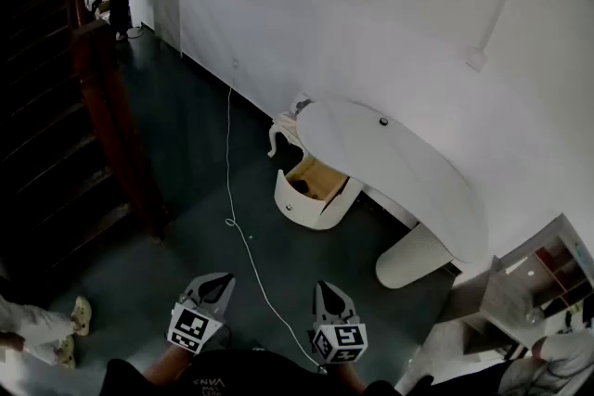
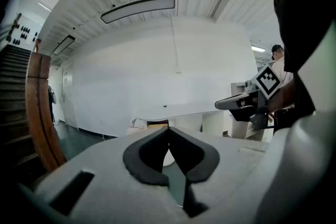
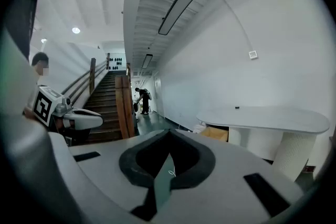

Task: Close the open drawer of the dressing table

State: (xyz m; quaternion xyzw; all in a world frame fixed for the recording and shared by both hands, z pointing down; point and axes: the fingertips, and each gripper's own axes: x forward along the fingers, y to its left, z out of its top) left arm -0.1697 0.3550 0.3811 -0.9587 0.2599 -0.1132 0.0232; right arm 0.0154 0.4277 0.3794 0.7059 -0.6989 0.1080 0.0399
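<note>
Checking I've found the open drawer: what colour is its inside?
The drawer is light wooden tan inside; the head view shows it best.

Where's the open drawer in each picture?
Head view: the drawer sits mid-picture, under the white tabletop's left end.
Left gripper view: drawer small, near centre, below the tabletop.
Right gripper view: drawer right of centre, under the tabletop.
Shared landmark: the white tabletop.
</note>
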